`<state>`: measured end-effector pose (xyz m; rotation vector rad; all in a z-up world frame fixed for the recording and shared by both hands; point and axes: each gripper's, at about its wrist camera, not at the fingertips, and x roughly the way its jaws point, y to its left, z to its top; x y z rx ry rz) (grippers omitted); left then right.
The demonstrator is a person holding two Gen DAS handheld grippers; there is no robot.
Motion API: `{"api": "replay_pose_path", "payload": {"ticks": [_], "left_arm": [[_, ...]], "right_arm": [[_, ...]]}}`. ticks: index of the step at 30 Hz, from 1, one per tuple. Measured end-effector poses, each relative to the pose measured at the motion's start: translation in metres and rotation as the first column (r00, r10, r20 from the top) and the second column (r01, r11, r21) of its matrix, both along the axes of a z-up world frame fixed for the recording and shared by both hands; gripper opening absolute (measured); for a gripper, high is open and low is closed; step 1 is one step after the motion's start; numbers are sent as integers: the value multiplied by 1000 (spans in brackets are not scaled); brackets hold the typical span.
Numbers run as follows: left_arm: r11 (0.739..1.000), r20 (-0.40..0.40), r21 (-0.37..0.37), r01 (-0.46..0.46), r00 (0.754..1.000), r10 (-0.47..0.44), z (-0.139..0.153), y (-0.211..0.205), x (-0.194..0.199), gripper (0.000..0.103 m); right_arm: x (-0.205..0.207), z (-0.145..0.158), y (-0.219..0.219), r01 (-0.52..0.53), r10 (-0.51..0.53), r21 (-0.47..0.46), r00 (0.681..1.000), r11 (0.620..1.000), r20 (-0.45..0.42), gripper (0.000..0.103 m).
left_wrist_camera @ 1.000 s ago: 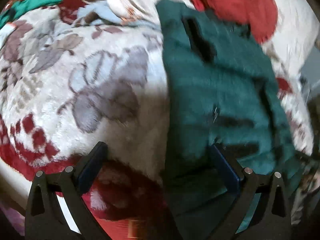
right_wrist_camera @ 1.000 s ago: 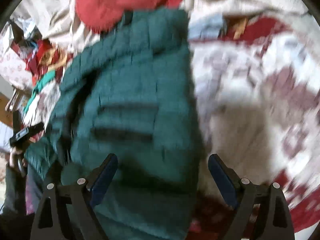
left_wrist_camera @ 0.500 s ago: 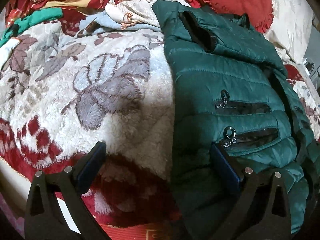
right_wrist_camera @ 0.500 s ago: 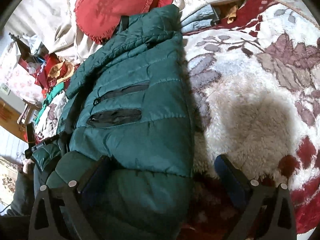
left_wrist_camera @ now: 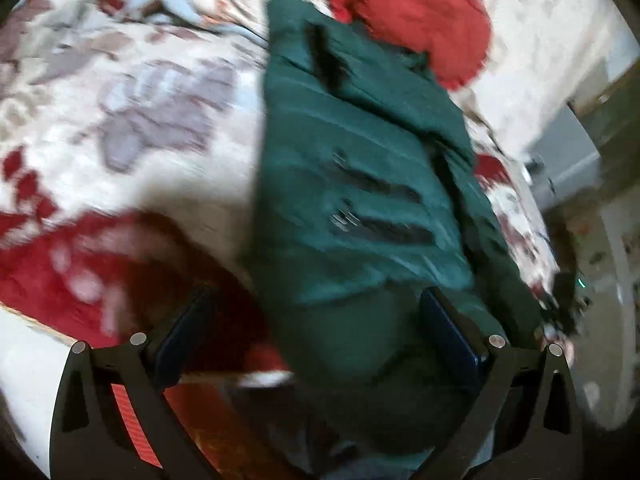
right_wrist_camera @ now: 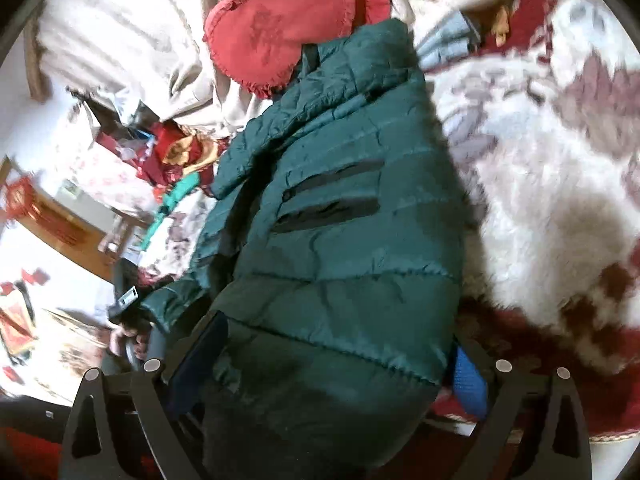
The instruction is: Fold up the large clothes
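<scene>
fleecy floral blanket [left_wrist_camera: 152, 112] fills the left half of the left wrist frame and the right half of the right wrist frame, with a red pillow [right_wrist_camera: 288, 20] at the top. on it lies the green puffer jacket [right_wrist_camera: 352, 240], already doubled lengthwise it seems, its long axis running from the bottom centre of each frame up toward the pillow, hem end nearest both claws. the right gripper [right_wrist_camera: 336, 364] looks the better placed: its fingers stand wide apart, straddling the hem, one on each side, not clamped on it. the left gripper [left_wrist_camera: 316, 328] is equally spread; its right finger [left_wrist_camera: 448, 332] lies against the jacket's lower edge, the left over the blanket's red border. neither holds anything. next is likely a grip on the hem.
</scene>
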<state>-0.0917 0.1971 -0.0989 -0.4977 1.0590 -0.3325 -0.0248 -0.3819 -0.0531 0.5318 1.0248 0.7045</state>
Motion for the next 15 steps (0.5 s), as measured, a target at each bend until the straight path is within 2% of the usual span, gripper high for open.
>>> {"api": "replay_pose_path", "payload": {"ticks": [1,2,5,6,8,9,10,12,15], "left_arm": [[1000,-5,-1,18,1000,-18,-1,-6,0,102],[999,-9,1,36,999,-36,-4,-12,1,102],[999,-26,-12,38,999,-38,-12,-17,9,100],[999,-21,-24,36,999,-37,-12,-18,10,88],[1000,-6,-12,18,1000,-18,-8,-16,11,69],[1000,0,11,5,1000,-5,-5,-16,12,44],[999,-3,32,-6,1000,6,-5,-15,12,35],[999,-2,42,-16,1000,16,-8,-11,10,32],[995,23,96,-26,999,23,-10,-15,2,32]], "right_arm": [[3,-6,-2,9,-7,47,1000,999,-29,89],[7,-11,-2,13,-8,90,999,996,-49,89],[15,-20,3,1,8,149,998,989,-62,87],[16,-20,7,-6,16,152,998,988,-62,82],[18,-20,14,-22,29,143,998,990,-50,80],[14,-17,16,-26,32,138,999,990,-41,78],[12,-16,17,-26,30,122,999,992,-31,74],[10,-18,18,-24,26,84,999,996,-22,71],[5,-18,20,-13,14,70,1000,997,-4,67]]}}
